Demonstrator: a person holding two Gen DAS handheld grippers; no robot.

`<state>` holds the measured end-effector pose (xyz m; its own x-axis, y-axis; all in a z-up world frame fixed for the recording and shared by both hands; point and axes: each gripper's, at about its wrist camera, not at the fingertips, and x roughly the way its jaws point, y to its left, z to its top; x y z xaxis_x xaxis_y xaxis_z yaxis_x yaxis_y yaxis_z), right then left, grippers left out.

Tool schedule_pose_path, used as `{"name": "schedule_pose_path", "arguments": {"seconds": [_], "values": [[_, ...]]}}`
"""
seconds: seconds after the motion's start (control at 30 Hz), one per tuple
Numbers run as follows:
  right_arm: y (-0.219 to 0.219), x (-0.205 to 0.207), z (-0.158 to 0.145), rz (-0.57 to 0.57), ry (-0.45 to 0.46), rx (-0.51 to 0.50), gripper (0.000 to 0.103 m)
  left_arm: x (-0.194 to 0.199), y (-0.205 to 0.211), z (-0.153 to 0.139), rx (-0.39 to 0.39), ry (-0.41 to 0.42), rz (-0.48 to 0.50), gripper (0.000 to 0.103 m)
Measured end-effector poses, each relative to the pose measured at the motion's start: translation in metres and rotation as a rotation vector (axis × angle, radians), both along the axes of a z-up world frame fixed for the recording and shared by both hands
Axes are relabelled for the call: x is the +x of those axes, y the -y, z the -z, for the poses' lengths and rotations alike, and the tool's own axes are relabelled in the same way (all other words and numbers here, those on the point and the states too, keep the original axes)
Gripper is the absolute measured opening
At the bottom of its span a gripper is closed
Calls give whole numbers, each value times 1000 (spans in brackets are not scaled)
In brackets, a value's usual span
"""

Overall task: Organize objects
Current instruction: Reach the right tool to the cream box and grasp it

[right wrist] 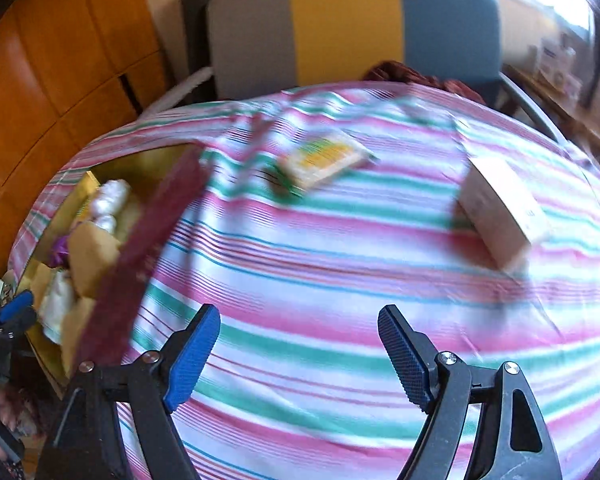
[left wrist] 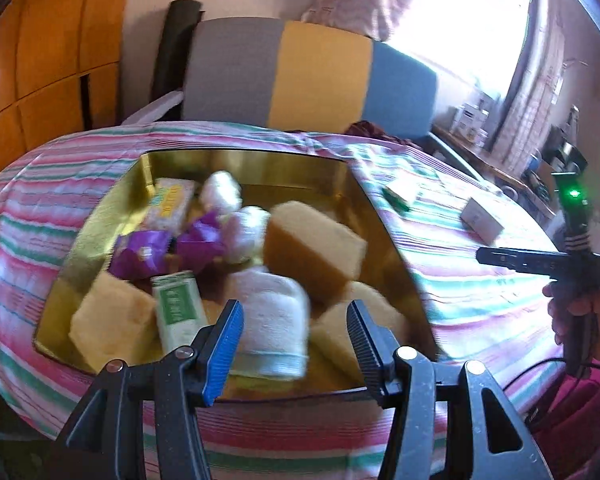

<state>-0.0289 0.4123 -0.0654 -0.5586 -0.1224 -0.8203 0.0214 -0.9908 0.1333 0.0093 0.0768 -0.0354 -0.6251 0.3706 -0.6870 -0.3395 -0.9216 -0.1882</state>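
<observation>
Loose items remaining on striped cloth: flat yellow-green packet (right wrist: 324,160), white cardboard box (right wrist: 500,212). Gold-lined open box (left wrist: 260,168) holds sponges. Our right gripper (right wrist: 300,354) gapes empty; we centre it over packet. Left gripper (left wrist: 296,344) half-open, empty.

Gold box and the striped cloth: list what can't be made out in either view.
- Left wrist view: print on the green-and-white packet, motion-blurred.
- Left wrist view: gold box floor, covered by sponges and towels.
- Right wrist view: label on the yellow-green pack, smeared.
- Right wrist view: box contents, mostly behind its maroon wall.
</observation>
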Motion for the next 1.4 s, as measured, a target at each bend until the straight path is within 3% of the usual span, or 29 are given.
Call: {"name": "schedule_pose_path", "arguments": {"seconds": [0.23,0.47,0.87,0.93,1.1,1.3,1.4], "values": [[-60,3,13,89,69,52,85,19,-51,-7,-24,-16,164,54],[-123,-19,-16,184,-85,71,92,34,-88,-7,-31,15,297,54],[-151,-88,4,176,-56,118,92,40,-118,-11,-75,29,371,54],[-151,-92,11,173,-41,98,89,38,-121,-11,-79,34,376,54],[-149,-90,20,138,-14,46,54,27,-132,-14,-87,42,381,54],[-147,-68,19,197,51,-22,53,1,-160,-27,-76,57,408,55],[-148,-51,20,273,88,-80,53,-26,-186,-33,-132,36,397,61]]}}
